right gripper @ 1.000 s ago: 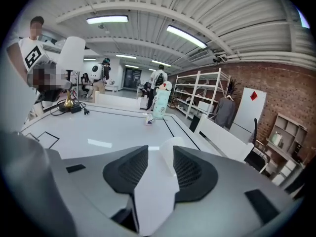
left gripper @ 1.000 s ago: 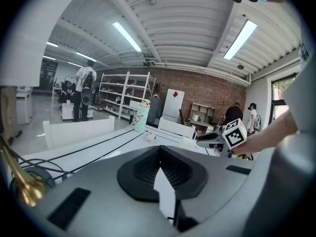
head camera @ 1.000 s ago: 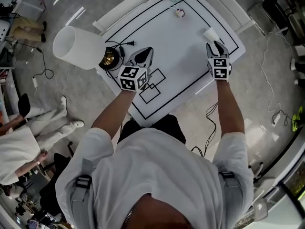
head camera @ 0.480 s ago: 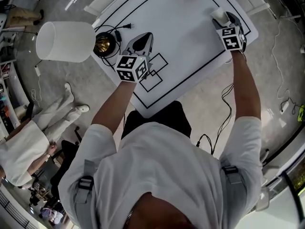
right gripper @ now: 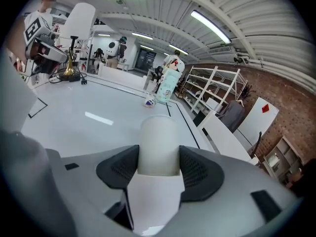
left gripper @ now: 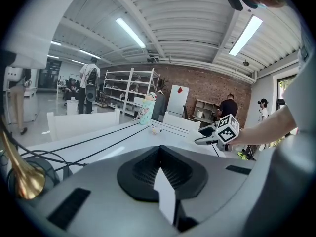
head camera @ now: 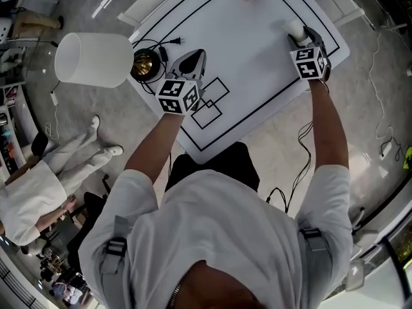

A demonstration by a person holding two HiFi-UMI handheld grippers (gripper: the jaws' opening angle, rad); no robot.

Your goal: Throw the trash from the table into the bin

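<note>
Loft-like lab: brick wall [left gripper: 212, 85], open shelving [left gripper: 129, 90], strip lights [left gripper: 131, 32]

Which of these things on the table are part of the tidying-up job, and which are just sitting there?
Part of the job:
white paper cup
small crumpled wrapper at the table's far end

Just lying about:
lamp with a white shade
black cable beside it
patterned tumbler, probably

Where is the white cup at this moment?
In the head view the cup stands near the table's right edge, between the jaws of the right claw, which have just been closing on it.
</note>
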